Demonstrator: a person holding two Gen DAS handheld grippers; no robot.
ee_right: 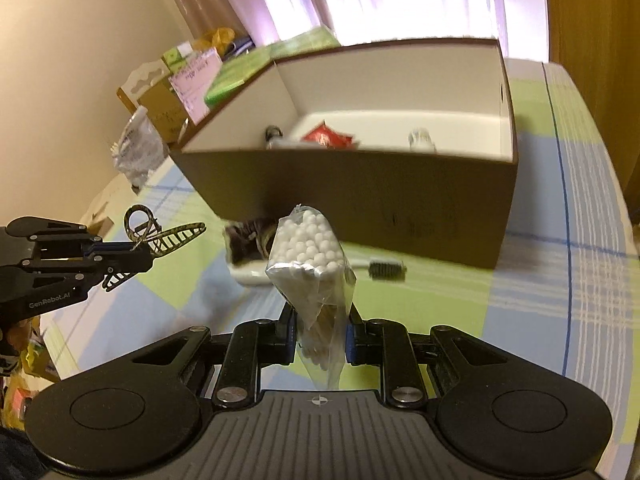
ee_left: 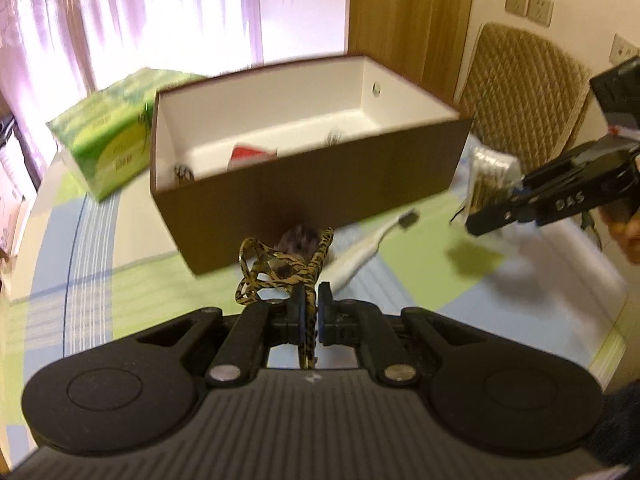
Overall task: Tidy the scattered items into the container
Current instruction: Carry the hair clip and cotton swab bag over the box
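My left gripper (ee_left: 310,300) is shut on a yellow-and-black patterned hair clip (ee_left: 280,268), held above the tablecloth just in front of the brown box (ee_left: 312,184). From the right wrist view the same clip (ee_right: 168,236) sticks out of the left gripper (ee_right: 136,256). My right gripper (ee_right: 322,320) is shut on a clear bag of cotton swabs (ee_right: 308,248), lifted off the table before the box (ee_right: 360,200). The box is open, white inside, and holds a red packet (ee_right: 326,136) and small items. A white toothbrush (ee_left: 368,248) and a dark small item (ee_left: 298,240) lie by the box's front wall.
A green tissue box (ee_left: 104,136) stands left of the brown box. A woven chair back (ee_left: 528,100) rises behind the table at the right. Cardboard boxes (ee_right: 160,100) and a crumpled plastic bag (ee_right: 136,148) crowd the table's far left side.
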